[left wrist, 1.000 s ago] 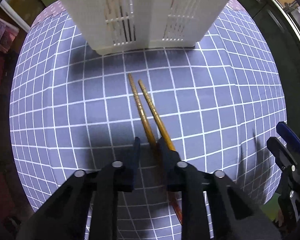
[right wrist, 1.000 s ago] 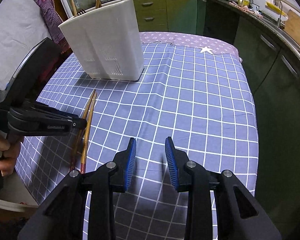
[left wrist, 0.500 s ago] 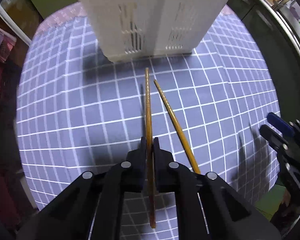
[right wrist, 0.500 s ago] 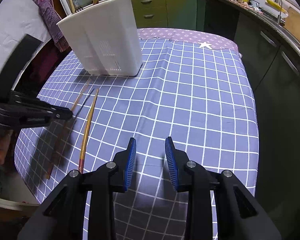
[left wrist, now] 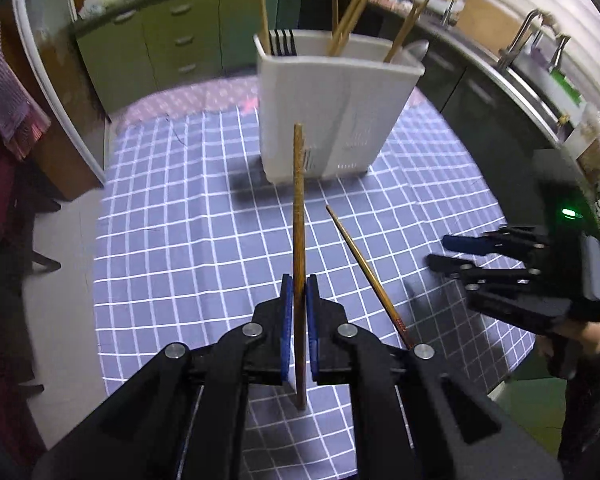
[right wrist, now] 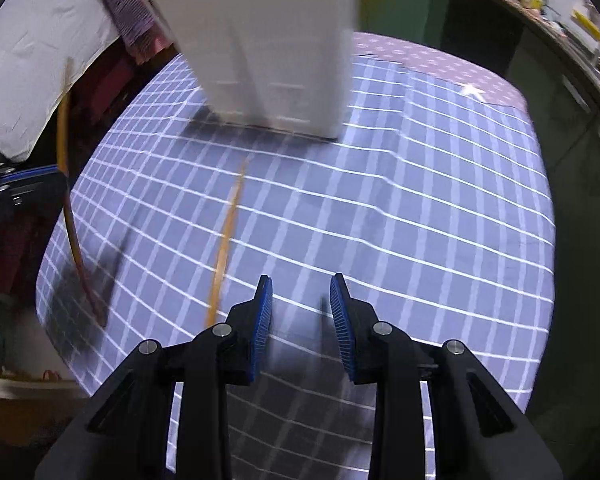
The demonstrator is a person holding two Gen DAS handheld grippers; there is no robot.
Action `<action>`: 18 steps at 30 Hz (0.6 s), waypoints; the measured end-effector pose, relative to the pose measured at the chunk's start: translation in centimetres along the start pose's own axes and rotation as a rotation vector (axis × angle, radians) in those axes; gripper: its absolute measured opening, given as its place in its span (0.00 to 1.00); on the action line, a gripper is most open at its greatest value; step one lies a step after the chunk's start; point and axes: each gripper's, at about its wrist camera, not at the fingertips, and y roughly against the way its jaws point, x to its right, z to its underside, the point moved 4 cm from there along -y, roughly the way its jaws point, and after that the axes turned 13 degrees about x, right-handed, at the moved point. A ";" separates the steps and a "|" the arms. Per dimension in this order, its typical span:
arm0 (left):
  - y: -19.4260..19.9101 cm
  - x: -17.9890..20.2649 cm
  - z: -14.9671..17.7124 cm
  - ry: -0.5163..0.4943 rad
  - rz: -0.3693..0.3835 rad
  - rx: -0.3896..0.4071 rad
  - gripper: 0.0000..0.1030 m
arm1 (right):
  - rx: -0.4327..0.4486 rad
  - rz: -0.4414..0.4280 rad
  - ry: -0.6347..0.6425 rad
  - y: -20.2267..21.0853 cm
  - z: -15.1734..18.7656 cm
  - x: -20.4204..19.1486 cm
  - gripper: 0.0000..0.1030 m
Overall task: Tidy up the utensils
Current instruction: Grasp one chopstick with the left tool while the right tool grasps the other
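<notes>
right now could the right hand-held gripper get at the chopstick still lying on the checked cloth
Probably yes. The right hand-held gripper is open and empty, and the loose chopstick lies bare on the checked cloth just beside its fingers. The left hand-held gripper, holding the other chopstick, is off to the side.

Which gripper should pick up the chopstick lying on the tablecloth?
Right. The right gripper is open and empty, beside the loose chopstick. The left gripper is shut on another chopstick.
</notes>
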 end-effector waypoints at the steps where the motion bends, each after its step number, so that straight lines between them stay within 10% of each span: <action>1: 0.7 -0.3 0.0 -0.002 0.003 0.019 0.06 | -0.013 -0.009 0.005 -0.5 -0.3 -0.5 0.29; 18: 4.1 -1.1 0.8 -0.064 -0.010 0.147 0.06 | -0.197 0.023 0.074 -7.3 -2.4 -5.2 0.17</action>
